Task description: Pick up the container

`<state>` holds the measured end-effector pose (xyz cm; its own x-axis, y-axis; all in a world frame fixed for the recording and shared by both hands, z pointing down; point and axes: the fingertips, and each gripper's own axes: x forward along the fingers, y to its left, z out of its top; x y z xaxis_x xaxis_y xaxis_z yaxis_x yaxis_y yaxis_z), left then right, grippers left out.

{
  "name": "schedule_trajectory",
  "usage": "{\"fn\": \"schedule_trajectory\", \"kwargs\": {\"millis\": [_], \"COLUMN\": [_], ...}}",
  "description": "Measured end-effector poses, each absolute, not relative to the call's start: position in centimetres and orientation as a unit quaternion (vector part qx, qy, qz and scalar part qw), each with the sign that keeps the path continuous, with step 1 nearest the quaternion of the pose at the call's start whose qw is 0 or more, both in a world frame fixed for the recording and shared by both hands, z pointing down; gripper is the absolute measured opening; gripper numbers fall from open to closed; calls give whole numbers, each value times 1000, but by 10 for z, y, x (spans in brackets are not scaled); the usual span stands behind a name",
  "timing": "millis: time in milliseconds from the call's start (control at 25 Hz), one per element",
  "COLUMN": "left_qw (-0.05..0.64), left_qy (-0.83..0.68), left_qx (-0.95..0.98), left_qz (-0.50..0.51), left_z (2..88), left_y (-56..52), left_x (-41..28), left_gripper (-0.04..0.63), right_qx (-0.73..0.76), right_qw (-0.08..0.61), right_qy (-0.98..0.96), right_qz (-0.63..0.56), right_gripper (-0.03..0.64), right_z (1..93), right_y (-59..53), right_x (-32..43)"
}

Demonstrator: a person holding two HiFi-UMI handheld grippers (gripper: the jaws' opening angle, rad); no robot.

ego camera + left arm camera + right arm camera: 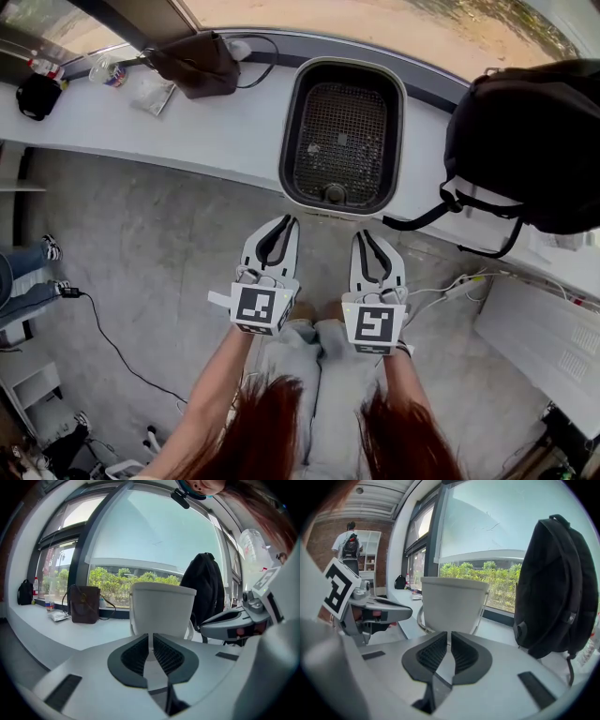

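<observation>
The container (285, 141) is a white bin with a dark mesh basket inside, standing on the white counter (216, 131) ahead of me. Both gripper views show it as a tall white tub (161, 611) (452, 604) straight past the jaws and apart from them. My left gripper (287, 223) (151, 637) is shut with nothing between its pads, just short of the container's near edge. My right gripper (366, 236) (449, 634) is also shut and empty, side by side with the left one.
A black backpack (530, 141) (555, 583) sits on the counter right of the container. A brown bag (192, 64) (83, 604), a plastic wrapper (150, 92) and a small black bag (37, 94) lie to the left. A cable (108, 337) runs over the grey floor.
</observation>
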<state>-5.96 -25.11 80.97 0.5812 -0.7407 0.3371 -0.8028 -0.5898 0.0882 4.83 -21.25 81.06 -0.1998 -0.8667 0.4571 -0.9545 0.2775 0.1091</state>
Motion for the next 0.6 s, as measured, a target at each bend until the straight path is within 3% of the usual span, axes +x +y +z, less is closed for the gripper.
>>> {"fn": "schedule_trajectory", "kwargs": {"millis": [600], "left_qw": [109], "left_qy": [-418], "left_qx": [890], "left_qz": [149], "left_z": [877], "left_y": [-263], "left_x": [-48], "left_gripper": [18], "right_qx": [589], "right_qw": [234], "right_qy": [-766], "right_qz": [104], "right_gripper": [26], "right_z": [873], "right_y": [-227], "right_x": [49]}}
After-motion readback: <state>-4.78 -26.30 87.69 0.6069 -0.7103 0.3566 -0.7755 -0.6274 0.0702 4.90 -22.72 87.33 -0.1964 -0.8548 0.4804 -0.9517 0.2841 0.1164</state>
